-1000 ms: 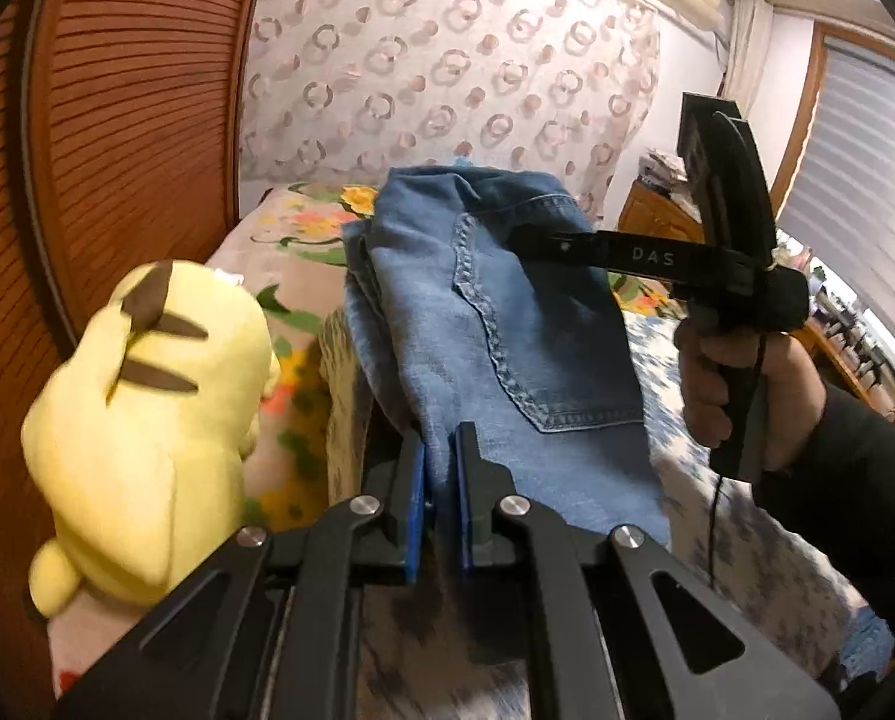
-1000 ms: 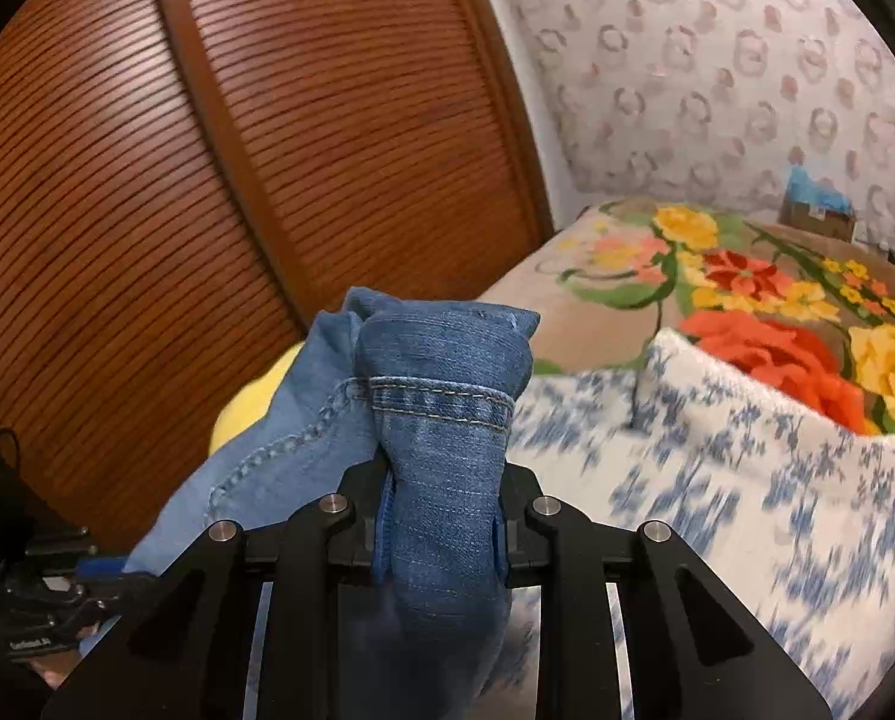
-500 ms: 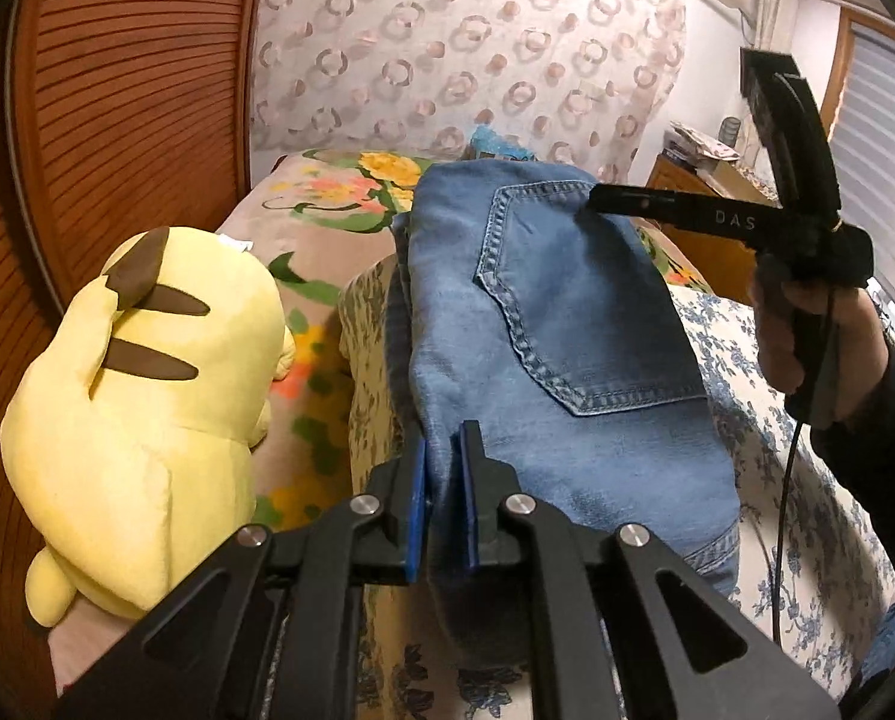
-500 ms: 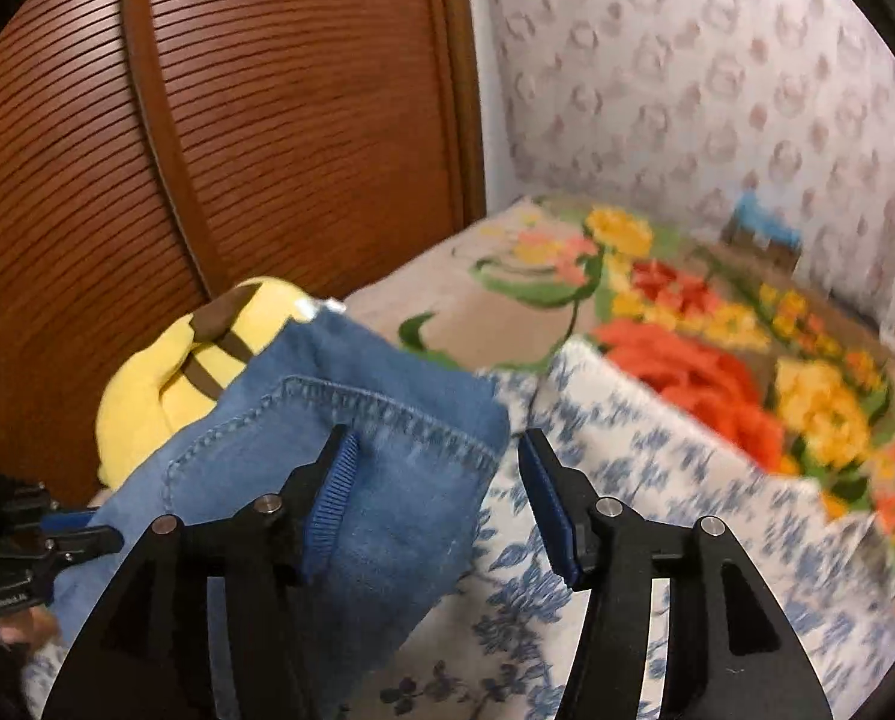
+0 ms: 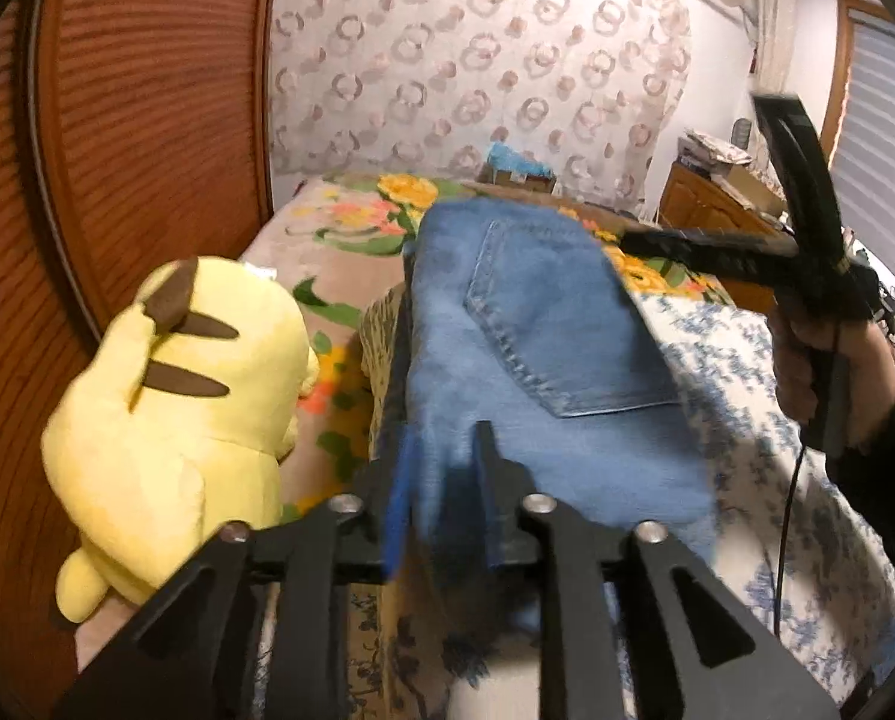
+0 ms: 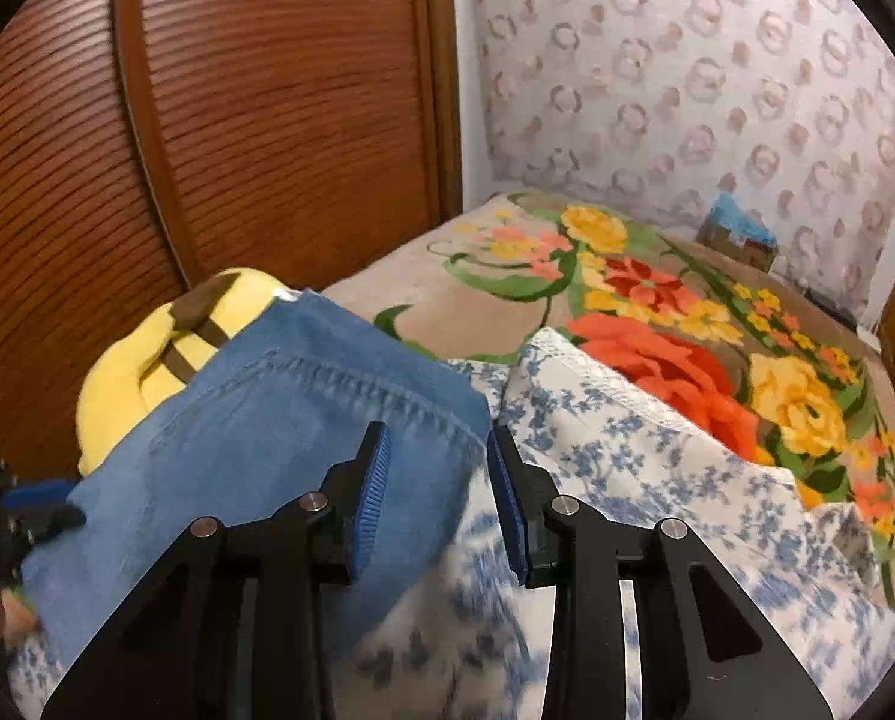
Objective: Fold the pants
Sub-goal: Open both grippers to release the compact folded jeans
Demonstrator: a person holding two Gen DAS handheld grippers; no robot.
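Note:
Folded blue jeans (image 5: 537, 330) lie back pocket up on a blue-and-white floral quilt (image 5: 747, 390). My left gripper (image 5: 441, 480) is at their near edge. Its jaws are opening, with the denim edge still between the pads but not squeezed. In the right wrist view the jeans (image 6: 279, 432) lie to the left, and my right gripper (image 6: 438, 438) straddles their corner. Its jaws are closing but stand apart, and the pads do not touch the cloth. A hand holds the right gripper (image 5: 633, 240) beyond the jeans' far right corner.
A yellow plush toy (image 5: 177, 408) lies left of the jeans against a brown louvred wooden door (image 5: 147, 120). A flowered blanket (image 6: 657, 300) covers the bed behind the quilt (image 6: 627, 456). A small box (image 6: 735, 234) sits by the far wall, and a wooden dresser (image 5: 717, 204) stands at the right.
The jeans came down from being held up and now lie flat on the quilt. The right gripper let go of the denim. The left jaws, shut on the edge before, have parted.

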